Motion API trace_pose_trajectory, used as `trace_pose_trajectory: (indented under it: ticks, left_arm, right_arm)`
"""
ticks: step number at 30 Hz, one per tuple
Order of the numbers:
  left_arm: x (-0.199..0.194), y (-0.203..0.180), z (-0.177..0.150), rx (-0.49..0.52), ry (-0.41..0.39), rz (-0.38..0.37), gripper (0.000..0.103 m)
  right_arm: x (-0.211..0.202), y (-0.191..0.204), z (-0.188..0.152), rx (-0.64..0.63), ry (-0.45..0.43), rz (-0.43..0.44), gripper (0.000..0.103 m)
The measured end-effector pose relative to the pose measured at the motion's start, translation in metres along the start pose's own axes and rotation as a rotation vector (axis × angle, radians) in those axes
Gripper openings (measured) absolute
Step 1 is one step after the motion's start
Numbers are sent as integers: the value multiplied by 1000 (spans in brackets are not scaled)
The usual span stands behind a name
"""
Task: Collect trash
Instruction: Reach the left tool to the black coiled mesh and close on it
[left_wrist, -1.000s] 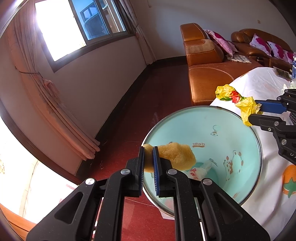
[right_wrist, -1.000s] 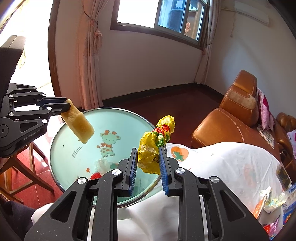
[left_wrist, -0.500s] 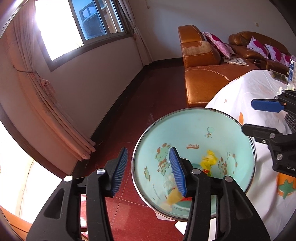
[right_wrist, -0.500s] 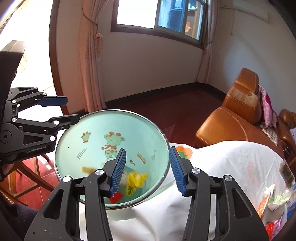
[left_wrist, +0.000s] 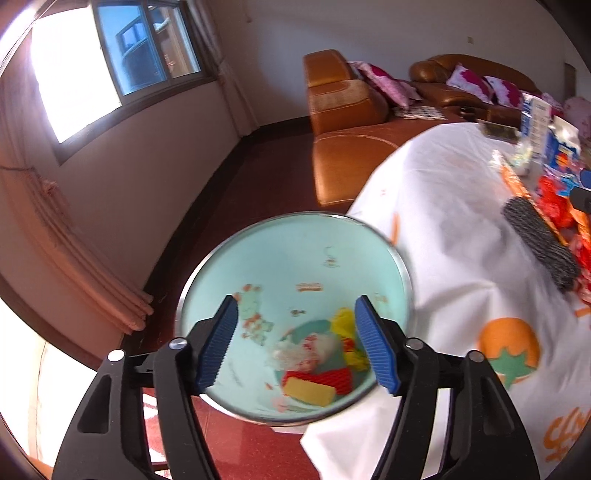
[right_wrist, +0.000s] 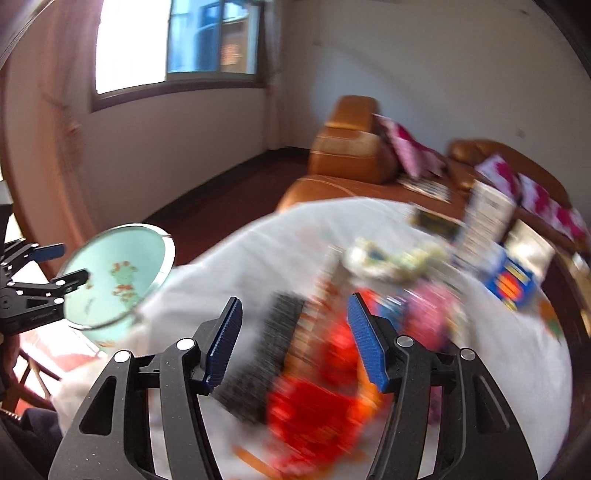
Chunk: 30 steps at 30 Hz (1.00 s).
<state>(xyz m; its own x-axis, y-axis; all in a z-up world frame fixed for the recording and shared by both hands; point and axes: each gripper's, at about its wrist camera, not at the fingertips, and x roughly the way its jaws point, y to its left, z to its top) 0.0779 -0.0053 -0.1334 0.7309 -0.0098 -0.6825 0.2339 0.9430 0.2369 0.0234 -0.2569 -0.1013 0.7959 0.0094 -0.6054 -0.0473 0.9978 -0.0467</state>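
Observation:
A mint-green basin (left_wrist: 400, 258) with a metal rim holds a yellow spongy piece (left_wrist: 308, 391), red mesh (left_wrist: 334, 378), a crumpled yellow wrapper (left_wrist: 345, 325) and white tissue (left_wrist: 291, 352). My left gripper (left_wrist: 297, 310) hangs over the basin, its jaws opening with nothing between them. In the blurred right wrist view my right gripper (right_wrist: 294, 306) is over a heap of trash on the white-clothed table (right_wrist: 258, 240). Its jaws are opening around nothing. Below them lie a black textured strip (right_wrist: 273, 350) and red wrappers (right_wrist: 325, 398). The basin (right_wrist: 110, 280) sits at the left there.
Blue-and-white cartons (left_wrist: 535, 122) and more wrappers crowd the table's far right. An orange leather sofa (left_wrist: 343, 110) with pink cushions stands behind the table. Dark red floor lies to the left, below a window. A person's dark sleeve (right_wrist: 29, 424) shows at the lower left.
Both grippers opened over the basin and the spongy piece and yellow wrapper fell in. The right gripper then swung right, away from the basin, to the trash heap on the table.

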Motion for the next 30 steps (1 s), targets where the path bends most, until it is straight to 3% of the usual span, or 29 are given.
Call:
trace_pose_trajectory:
  ticks: [4,6,11,13,17,20,22,27,30]
  left_arm:
    - [-14,-37,4,48,-22,-65,69]
    - [-20,-54,7,64,-33,-95,75]
    - [-37,-106,14,118,-66,-181,81]
    - [-42,-126,15,147,-80,-209,88]
    - [-40,-156,14,198,-76,-235,89]
    - [-29,-164,14,222,-56,-224,89]
    - [-17,-160,19,224,-46,-166,89]
    - [5,-108,34,139,-26,-40,89]
    - [13,-85,40,91,-21,-1,89]
  right_arm:
    - [-24,-49,-35,93,8,-101,63]
    - [-35,-68,-50,128,11,-133,64]
    - [-53,-88,-74,159,2,-182,67]
    - [-59,-94,-79,172,-10,-193,68]
    - [-67,-106,-88,211,-28,-206,70]
    - [-69,-111,-93,226,-33,-207,70]
    - [-67,-113,-95,230,-32,-206,70]
    - [-63,-121,-100,253,-23,-214,73]
    - [-60,-124,-101,264,-17,-215,73]
